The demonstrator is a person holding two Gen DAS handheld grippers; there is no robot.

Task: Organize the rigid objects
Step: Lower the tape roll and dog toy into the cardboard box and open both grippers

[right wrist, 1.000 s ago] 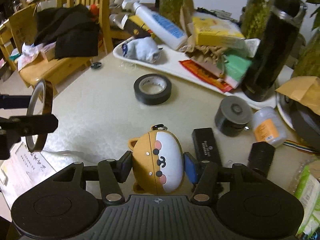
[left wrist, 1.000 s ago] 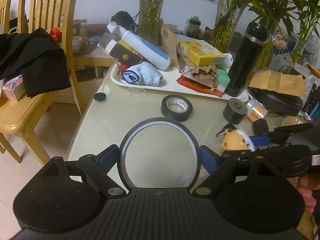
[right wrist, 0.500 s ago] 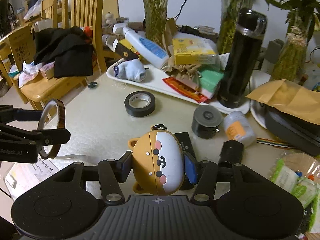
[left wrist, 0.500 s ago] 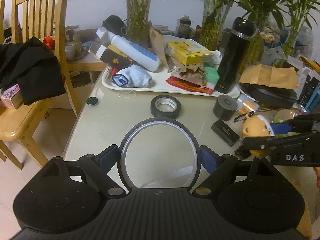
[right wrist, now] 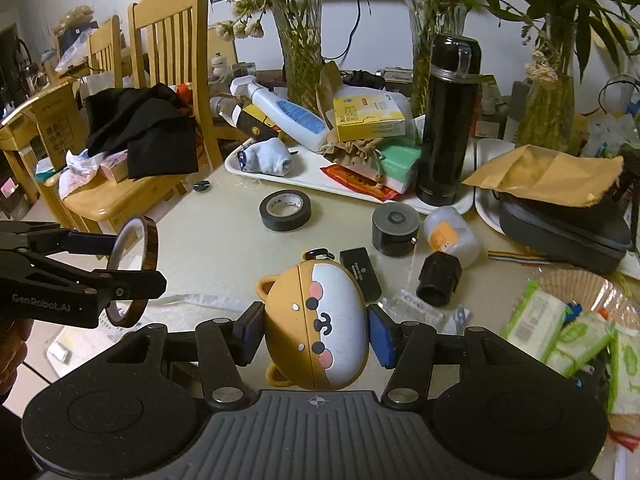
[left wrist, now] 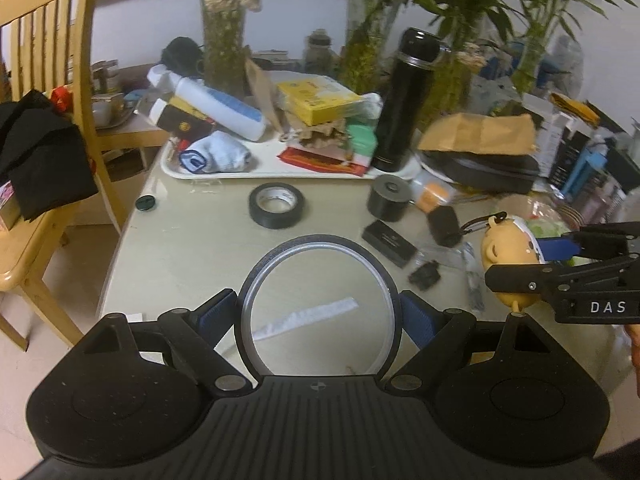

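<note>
Left gripper (left wrist: 320, 312), jaws wide, blue pads clamped on rim of thin amber-edged tape ring (left wrist: 318, 304), held off cream tabletop (left wrist: 192, 248).
Risk: narrow hoop could twist or pop free if squeeze is uneven.
Right gripper (right wrist: 316, 330), jaws about half apart, pinches orange-and-white bear-face plastic case (right wrist: 318, 324), lifted clear of table.
Risk: rounded, smooth shell may slip; black tape roll (right wrist: 285, 210) and black flask (right wrist: 450, 120) crowd any set-down spot.
Readable writing: "GenRobot.AI" on left gripper body, "DAS" on right. Box labels too small.
</note>
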